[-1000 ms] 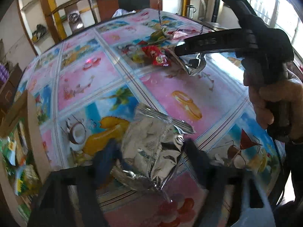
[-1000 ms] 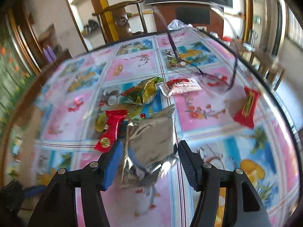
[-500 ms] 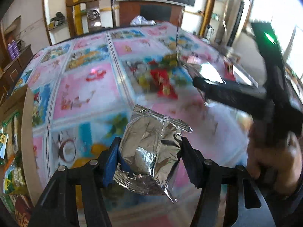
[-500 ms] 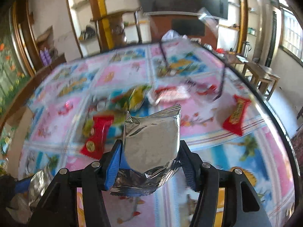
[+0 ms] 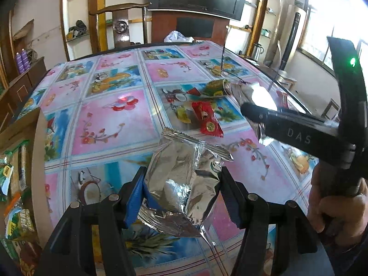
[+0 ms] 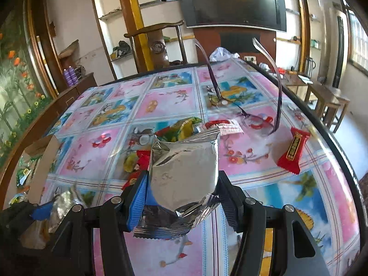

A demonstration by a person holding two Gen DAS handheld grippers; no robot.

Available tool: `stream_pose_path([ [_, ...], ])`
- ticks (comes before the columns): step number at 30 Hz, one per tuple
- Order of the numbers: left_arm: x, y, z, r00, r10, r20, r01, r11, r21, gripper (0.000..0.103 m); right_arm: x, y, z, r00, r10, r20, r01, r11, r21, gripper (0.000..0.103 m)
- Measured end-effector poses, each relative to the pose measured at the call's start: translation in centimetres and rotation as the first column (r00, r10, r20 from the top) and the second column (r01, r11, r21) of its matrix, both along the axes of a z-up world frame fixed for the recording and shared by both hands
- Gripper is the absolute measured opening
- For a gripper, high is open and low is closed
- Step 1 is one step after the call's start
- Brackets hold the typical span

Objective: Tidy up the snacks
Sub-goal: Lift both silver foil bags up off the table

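The left tongs (image 5: 181,195) clench a crinkled silver foil packet (image 5: 184,181) with serrated end seals, lifted above the glossy, fruit-printed desk (image 5: 110,119). The right tongs (image 6: 181,197) grip a second, smoother foil pouch (image 6: 184,174), its lower end folded and partly hidden behind the blue pad. Loose on the desk farther off lie a red wrapped bar (image 5: 208,122), a green-yellow wrapper (image 5: 215,88) and another red bar (image 6: 293,149) at right. A cardboard box (image 5: 34,156) at left is cut off; its printed packets are hard to read. Compared with a second ago, both packets have risen clear of the desk.
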State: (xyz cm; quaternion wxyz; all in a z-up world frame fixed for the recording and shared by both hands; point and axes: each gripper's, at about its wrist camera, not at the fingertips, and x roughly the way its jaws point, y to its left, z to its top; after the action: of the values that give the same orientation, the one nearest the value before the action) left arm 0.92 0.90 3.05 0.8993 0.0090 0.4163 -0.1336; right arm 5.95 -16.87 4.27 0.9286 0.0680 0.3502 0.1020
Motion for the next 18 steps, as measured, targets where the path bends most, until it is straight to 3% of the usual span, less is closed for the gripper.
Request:
stream_pose_path([
  [18, 0.17, 0.45, -0.11, 1.000, 0.016, -0.012, -0.016, 1.000, -0.026, 0.061, -0.81, 1.03, 0.57, 0.998, 0.055, 0.031, -0.056, 0.998, 0.018, 0.062],
])
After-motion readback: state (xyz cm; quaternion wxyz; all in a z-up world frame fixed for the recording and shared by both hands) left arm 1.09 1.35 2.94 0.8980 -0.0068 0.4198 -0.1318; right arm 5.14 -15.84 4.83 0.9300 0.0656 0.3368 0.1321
